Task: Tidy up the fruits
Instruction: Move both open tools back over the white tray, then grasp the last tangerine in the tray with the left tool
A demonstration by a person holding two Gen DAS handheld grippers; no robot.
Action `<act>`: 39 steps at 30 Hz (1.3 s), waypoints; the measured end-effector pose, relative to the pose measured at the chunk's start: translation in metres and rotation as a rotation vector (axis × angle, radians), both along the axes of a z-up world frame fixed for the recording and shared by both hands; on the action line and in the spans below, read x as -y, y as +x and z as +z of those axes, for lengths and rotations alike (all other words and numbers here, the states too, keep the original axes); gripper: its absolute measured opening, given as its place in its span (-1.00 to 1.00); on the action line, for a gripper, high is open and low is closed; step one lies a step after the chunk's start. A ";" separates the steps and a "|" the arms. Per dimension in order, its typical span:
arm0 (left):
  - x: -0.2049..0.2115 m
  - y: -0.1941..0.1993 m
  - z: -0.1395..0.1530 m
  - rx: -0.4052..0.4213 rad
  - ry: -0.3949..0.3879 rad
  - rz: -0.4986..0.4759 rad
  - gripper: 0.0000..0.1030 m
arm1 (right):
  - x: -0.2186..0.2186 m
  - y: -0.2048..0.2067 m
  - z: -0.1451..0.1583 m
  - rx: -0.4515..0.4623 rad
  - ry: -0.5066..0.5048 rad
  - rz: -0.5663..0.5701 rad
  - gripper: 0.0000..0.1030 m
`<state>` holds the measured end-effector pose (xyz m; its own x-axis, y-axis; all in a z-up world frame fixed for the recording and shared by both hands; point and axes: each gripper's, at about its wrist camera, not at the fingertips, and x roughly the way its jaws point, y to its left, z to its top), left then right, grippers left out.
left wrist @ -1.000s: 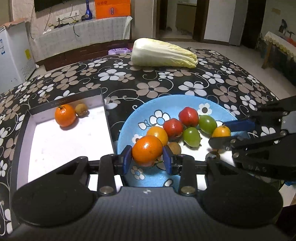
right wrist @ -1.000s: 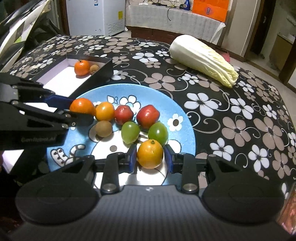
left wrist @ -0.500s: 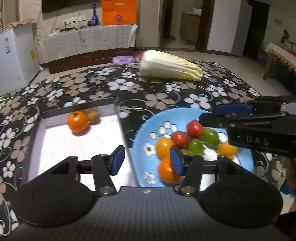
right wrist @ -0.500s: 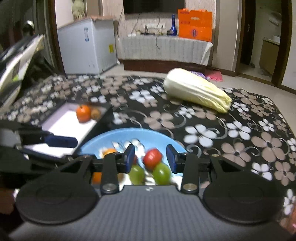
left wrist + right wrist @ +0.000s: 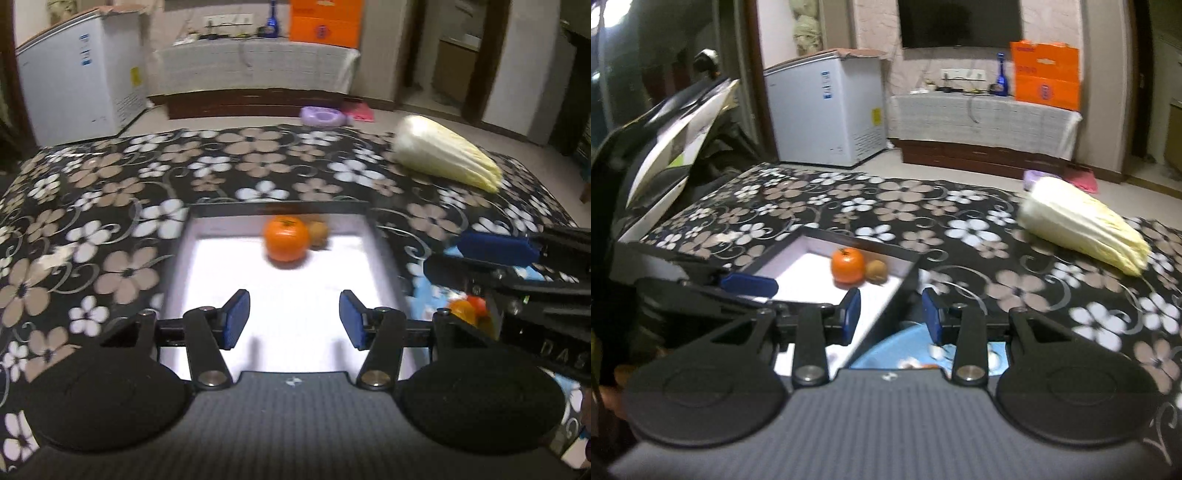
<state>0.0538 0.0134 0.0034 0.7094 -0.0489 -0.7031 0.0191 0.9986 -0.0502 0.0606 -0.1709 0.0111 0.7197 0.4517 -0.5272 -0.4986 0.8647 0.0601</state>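
Over the white tray (image 5: pixel 207 266), left wrist view: left gripper (image 5: pixel 291 319) spread, having just opened, nothing between its pads; orange (image 5: pixel 286 238) and brown fruit (image 5: pixel 318 232) touching at the tray's far edge. Right wrist view: right gripper (image 5: pixel 891 314) parted and empty above the blue plate (image 5: pixel 886 350); cabbage (image 5: pixel 1078 230) near the table's far right edge.

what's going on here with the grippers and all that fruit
A person is sorting fruit with a hand-held gripper in each hand. The left gripper hangs open and empty over the white tray, where an orange and a small brown fruit sit touching at the far end. The right gripper is open too, holding nothing, above the near corner of the tray and the blue plate. More fruit waits on that plate. A napa cabbage lies apart on the floral tablecloth.
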 end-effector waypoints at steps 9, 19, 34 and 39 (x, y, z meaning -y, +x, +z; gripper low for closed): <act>-0.031 0.008 -0.009 -0.014 0.022 0.025 0.16 | -0.047 0.026 -0.012 -0.019 -0.078 0.070 -0.28; -0.031 0.038 -0.013 -0.005 -0.057 0.013 0.16 | -0.058 0.049 -0.027 -0.077 -0.172 0.081 -0.47; -0.007 0.085 -0.033 -0.026 -0.025 -0.044 -0.01 | -0.054 0.048 -0.030 -0.094 -0.161 0.148 -0.46; -0.005 0.087 -0.036 -0.027 -0.017 -0.048 -0.14 | -0.056 0.052 -0.033 -0.099 -0.150 0.137 -0.46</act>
